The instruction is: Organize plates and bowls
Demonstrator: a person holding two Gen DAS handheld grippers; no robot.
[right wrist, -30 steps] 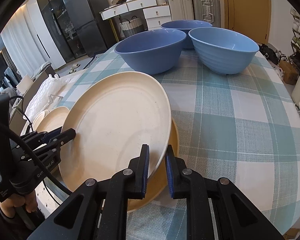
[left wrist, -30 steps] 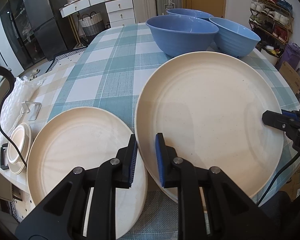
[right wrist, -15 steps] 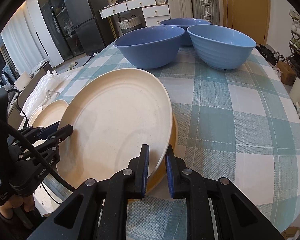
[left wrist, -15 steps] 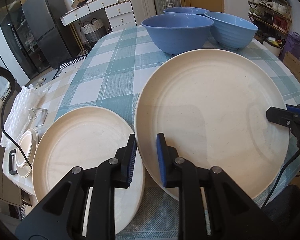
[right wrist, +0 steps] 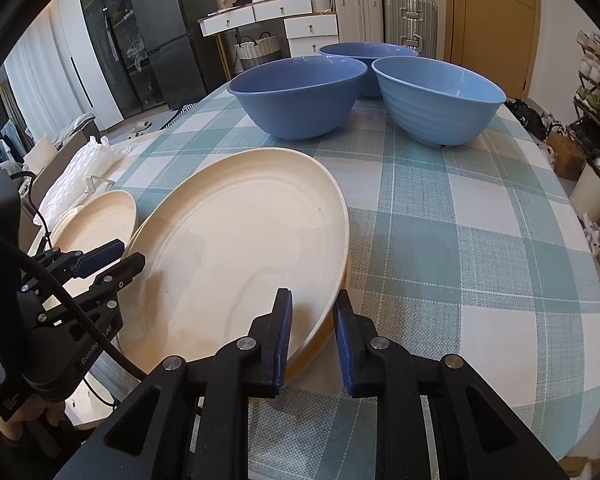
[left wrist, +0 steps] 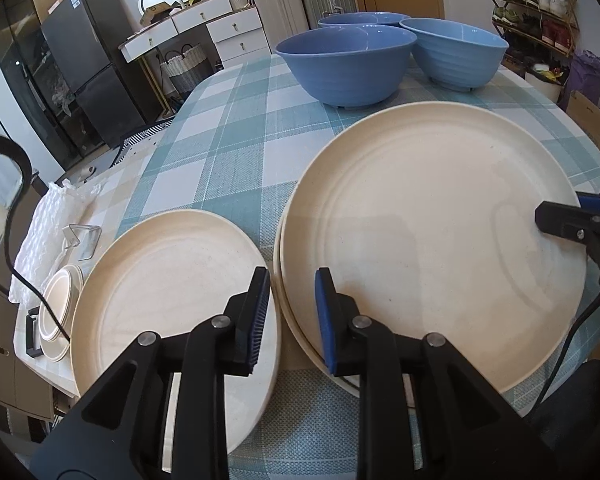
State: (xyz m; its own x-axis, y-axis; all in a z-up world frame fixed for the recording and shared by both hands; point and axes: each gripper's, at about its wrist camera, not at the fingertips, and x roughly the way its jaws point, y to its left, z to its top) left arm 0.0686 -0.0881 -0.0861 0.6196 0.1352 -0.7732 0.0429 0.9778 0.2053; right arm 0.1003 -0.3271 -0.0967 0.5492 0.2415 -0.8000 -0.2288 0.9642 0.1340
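Left gripper: our jaws stand apart, straddling the near rim of the top plate without pinching it, as far as we can see.
Right gripper: our jaws are likewise parted on either side of the plate's opposite rim; no squeeze shows.
Top plate: it sits on a plate beneath, whose yellowish edge peeks out at the right; the two look nearly, not perfectly, aligned.
Single plate: just to the left of the stack, overhanging the table edge towards us.
Small dishes: further left, off the tablecloth.
Bowls: three blue bowls grouped at the far end, well apart from the plates, none nested.
Risk, stack: we judge that pulling either gripper away at an angle could drag the top plate sideways off its mate.
Risk, single plate: our left finger hovers over its rim; a careless sweep could tip it off the edge.
Risk, bowls: nesting them later with one rim grip could let a bowl swing.
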